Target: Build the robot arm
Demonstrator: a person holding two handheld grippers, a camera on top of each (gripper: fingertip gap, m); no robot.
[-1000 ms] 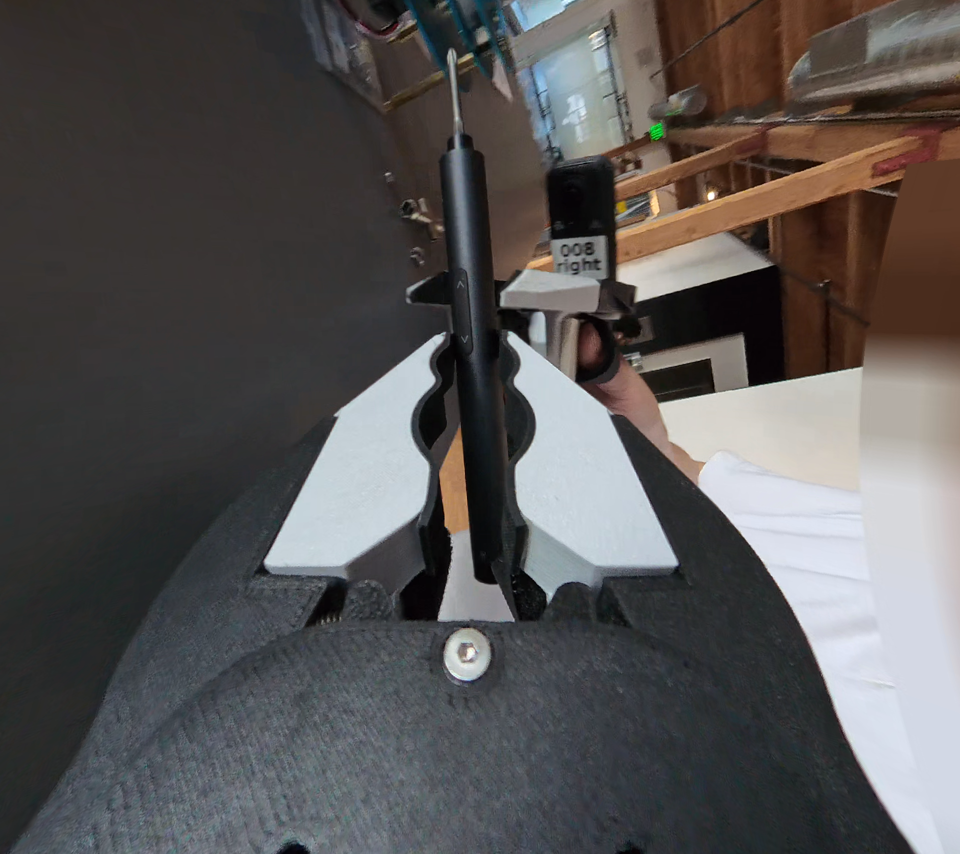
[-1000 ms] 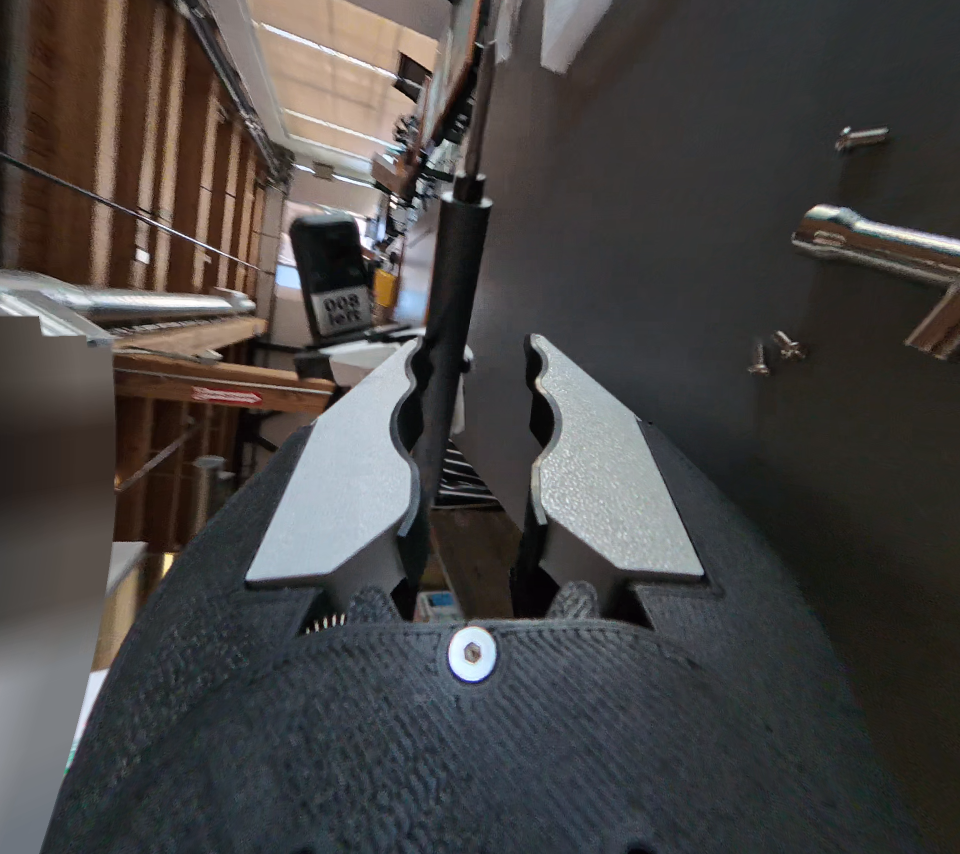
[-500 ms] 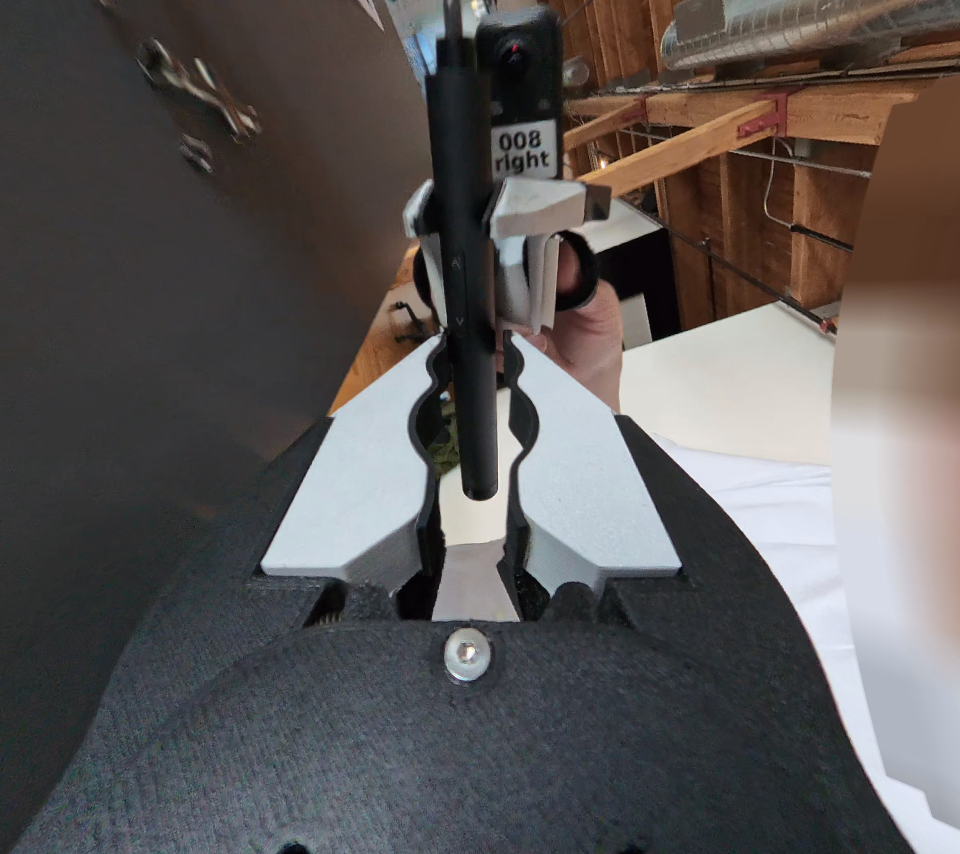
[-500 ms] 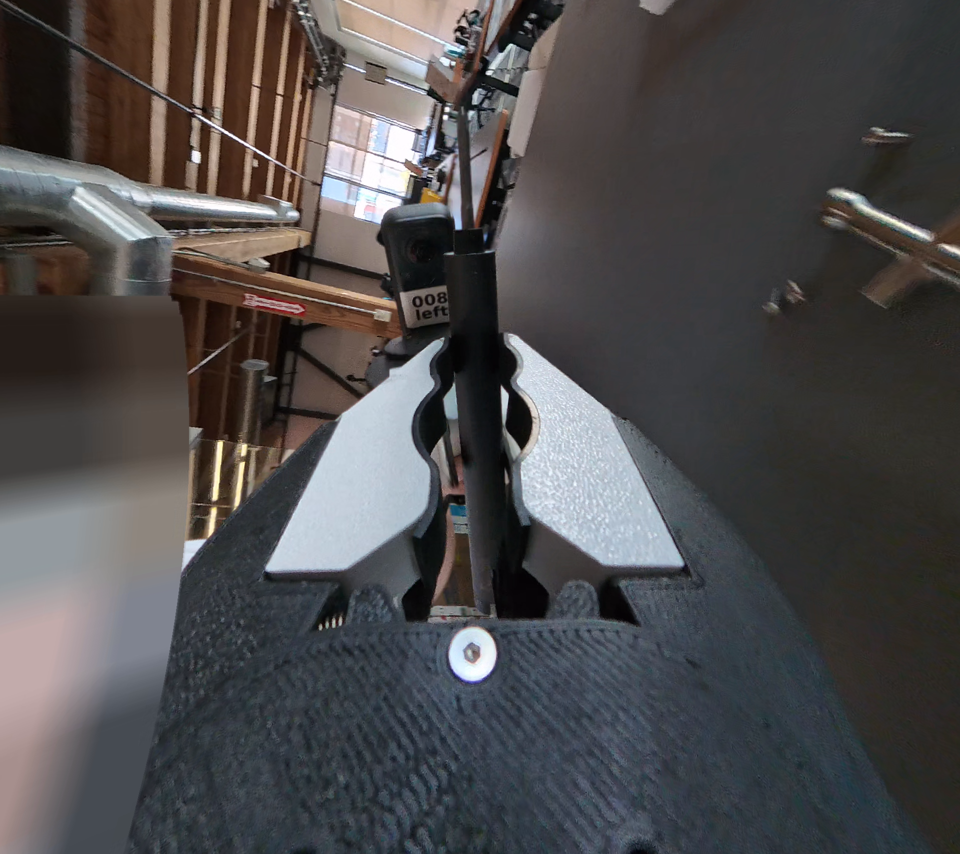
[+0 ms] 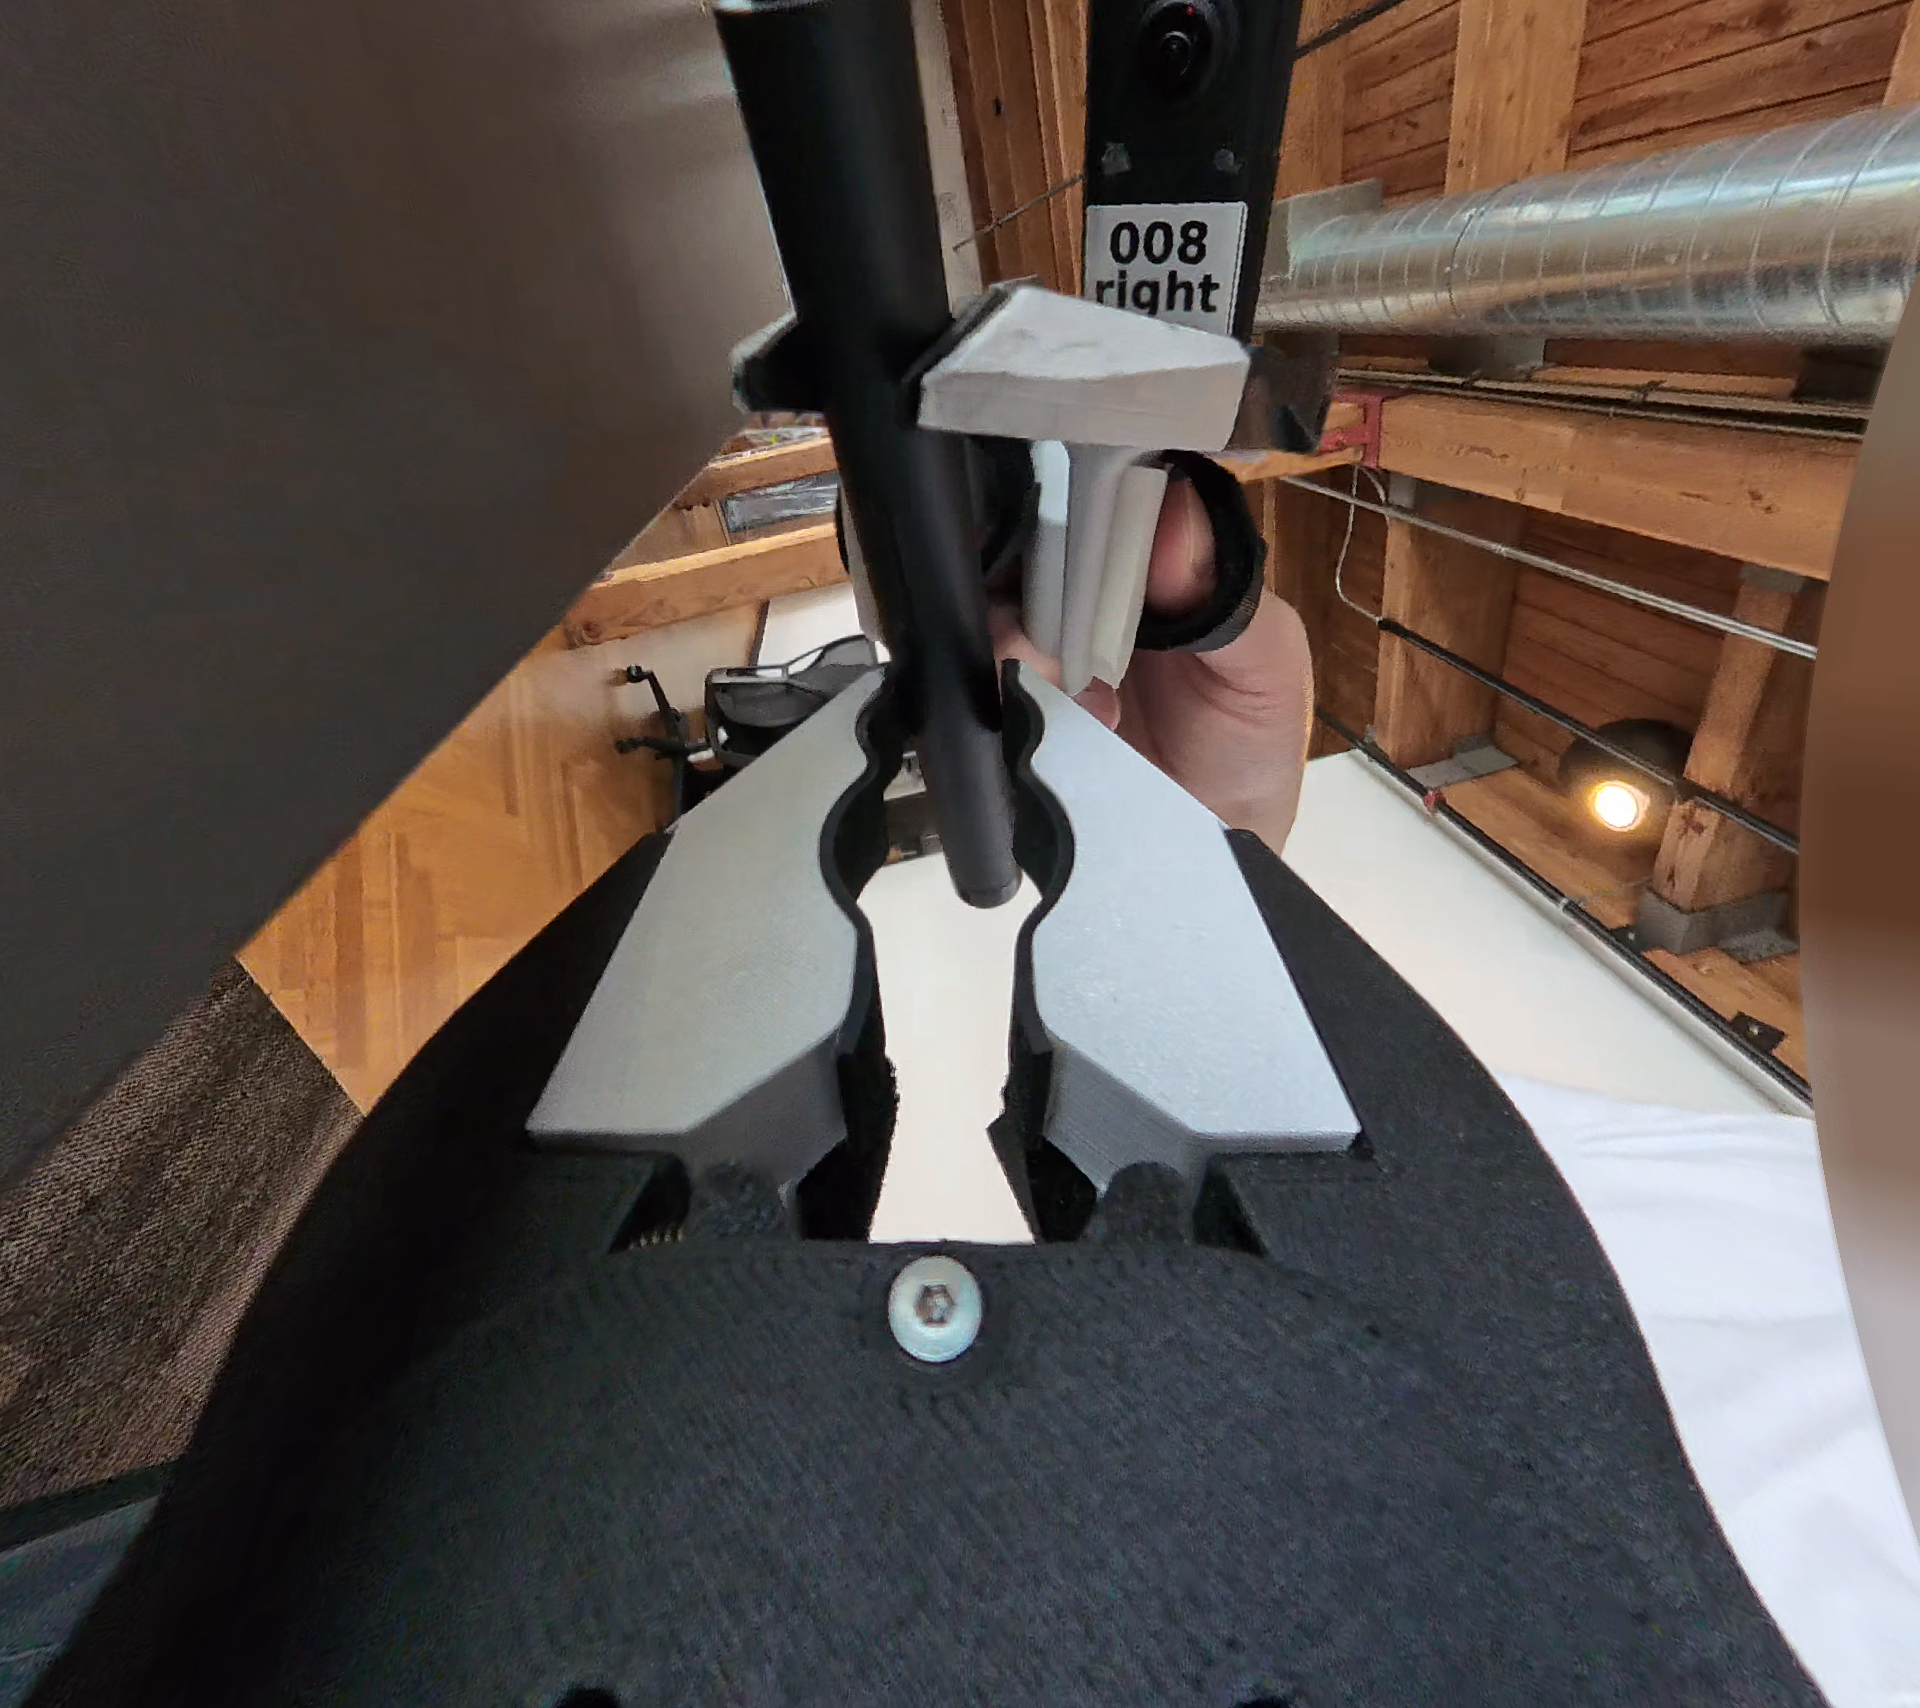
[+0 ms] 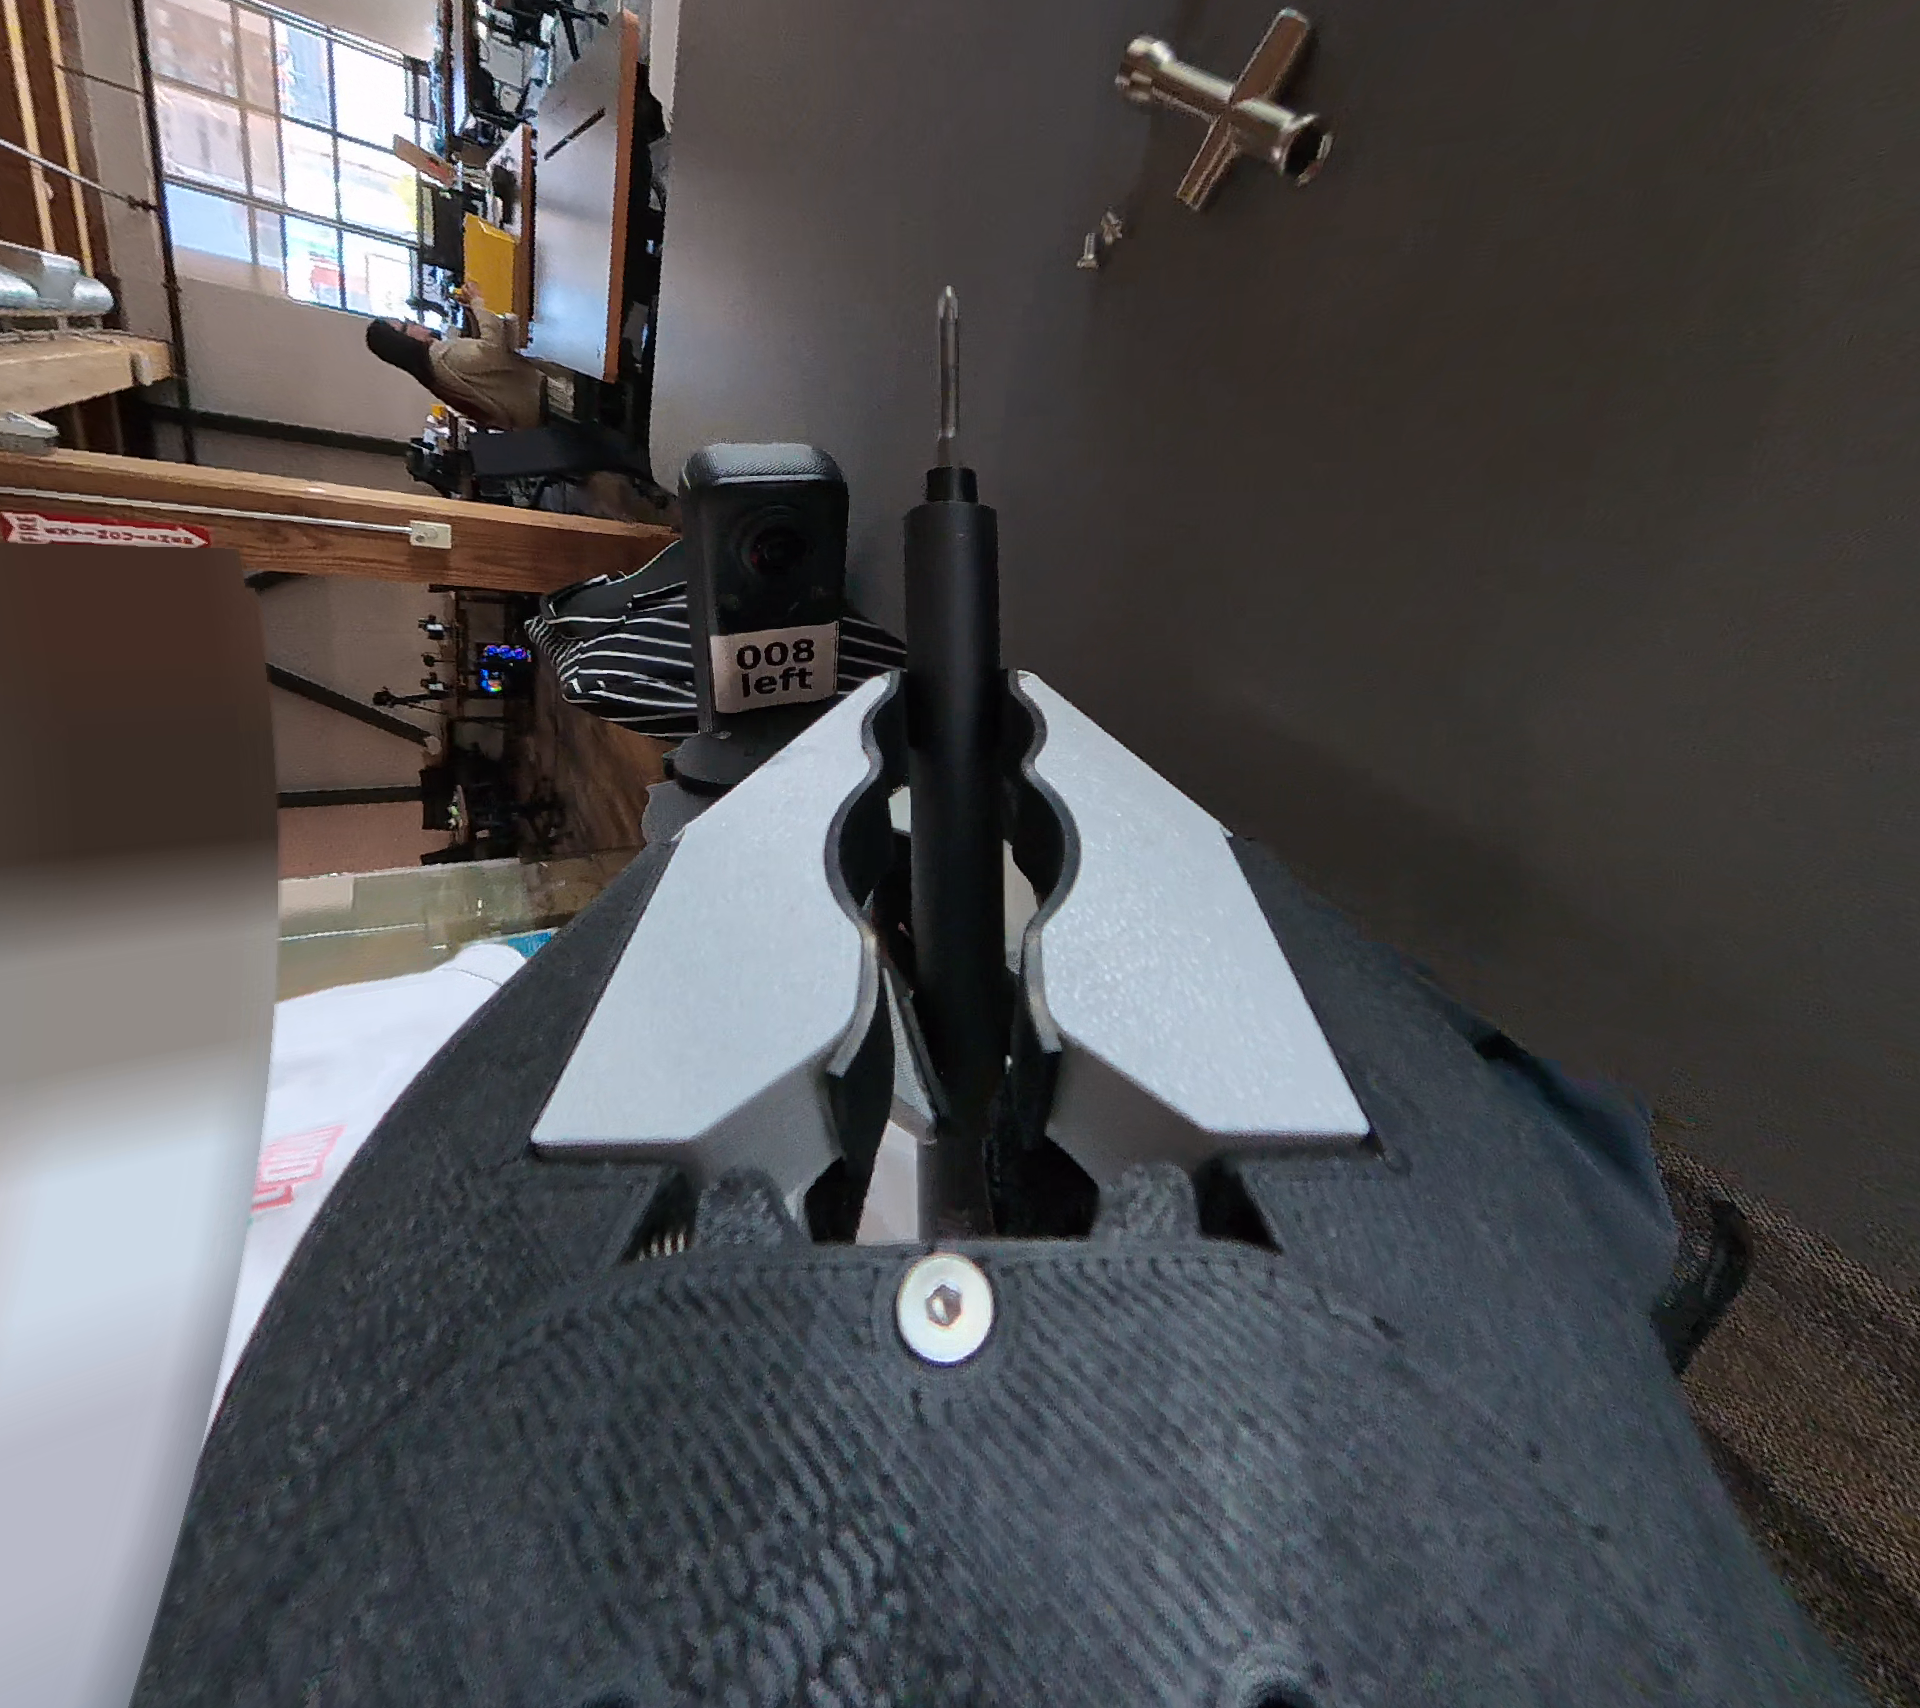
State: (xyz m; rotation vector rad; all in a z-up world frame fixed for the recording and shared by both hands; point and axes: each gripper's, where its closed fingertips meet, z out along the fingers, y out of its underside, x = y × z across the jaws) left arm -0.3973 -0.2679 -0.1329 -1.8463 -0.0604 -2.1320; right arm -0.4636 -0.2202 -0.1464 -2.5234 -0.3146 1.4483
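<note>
A slim black screwdriver (image 6: 951, 619) with a silver bit (image 6: 945, 359) is clamped between the grey fingers of my right gripper (image 6: 956, 687). In the left wrist view the right gripper (image 5: 904, 380), held by a hand (image 5: 1216, 723), grips the screwdriver (image 5: 831, 204) mid-shaft. The screwdriver's butt end lies between the fingertips of my left gripper (image 5: 951, 687). The left jaws stand narrowly apart around it and the space behind the butt end is empty. The left gripper's camera (image 6: 769, 557) shows just beyond the right fingers.
A dark grey table surface (image 6: 1455, 515) fills one side of both views (image 5: 312, 308). On it lie a chrome cross-shaped key (image 6: 1236, 110) and small screws (image 6: 1101, 235). A white garment (image 5: 1662, 1295) is close by. A person (image 6: 468, 370) sits far off.
The right gripper closed on the screwdriver, which was clamped in the left gripper. The screwdriver slid out along the left fingers until only its butt end is between their tips. Both grippers turned.
</note>
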